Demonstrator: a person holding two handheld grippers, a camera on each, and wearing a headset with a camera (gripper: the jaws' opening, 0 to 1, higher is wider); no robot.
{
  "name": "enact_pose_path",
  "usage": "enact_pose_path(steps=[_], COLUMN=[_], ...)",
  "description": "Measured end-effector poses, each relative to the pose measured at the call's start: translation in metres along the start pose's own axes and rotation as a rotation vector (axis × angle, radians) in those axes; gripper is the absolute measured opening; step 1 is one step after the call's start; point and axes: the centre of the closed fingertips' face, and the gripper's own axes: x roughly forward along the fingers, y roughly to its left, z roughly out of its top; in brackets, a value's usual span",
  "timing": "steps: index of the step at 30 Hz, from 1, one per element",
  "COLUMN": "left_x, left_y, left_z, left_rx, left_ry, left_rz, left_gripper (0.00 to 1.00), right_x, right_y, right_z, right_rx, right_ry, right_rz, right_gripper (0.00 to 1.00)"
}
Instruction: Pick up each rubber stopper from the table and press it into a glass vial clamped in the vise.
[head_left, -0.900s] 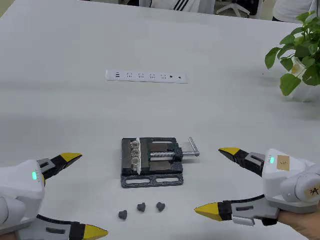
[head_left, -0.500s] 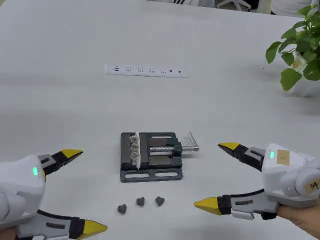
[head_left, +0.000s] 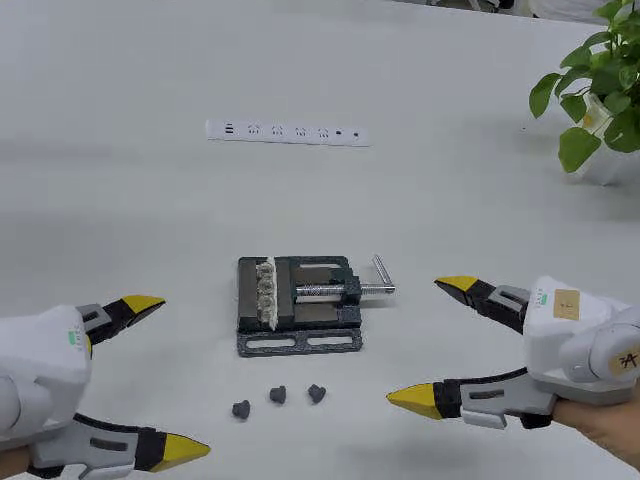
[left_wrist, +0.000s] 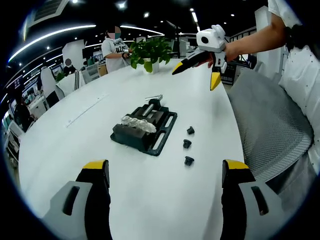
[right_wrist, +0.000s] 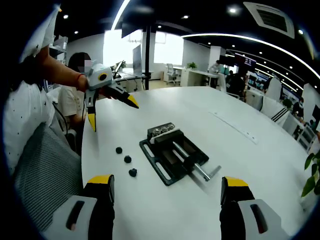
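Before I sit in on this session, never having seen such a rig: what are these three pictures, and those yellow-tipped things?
No robot: a person holds the left tongs and the right tongs, both open, holding nothing. The head view comes from a headset camera looking down at the table. The two round gripper views come from cameras riding on the tongs, looking along their jaws. On the table stand a small vise clamping a row of glass vials, three dark rubber stoppers nearer the person, a power strip farther back and a potted plant.

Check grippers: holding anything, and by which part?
Nothing held. Left gripper and right gripper are open and empty; three dark rubber stoppers lie on the white table.
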Motion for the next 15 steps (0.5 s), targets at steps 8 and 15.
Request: enact_pose_path(steps=[8, 15], left_x=[0.0053, 0.0103], left_y=[-0.0047, -0.0081], left_z=[-0.0011, -0.0052], left_rx=[0.025, 0.051], left_ry=[0.025, 0.056], left_rz=[-0.028, -0.056], left_gripper=[0.82, 0.74], right_x=[0.0002, 0.0005], right_y=[0.0013, 0.0013], right_z=[0.0001, 0.0009], right_rx=[0.001, 0.003], right_ry=[0.001, 0.003], right_rz=[0.001, -0.001], right_gripper=[0.86, 0.86])
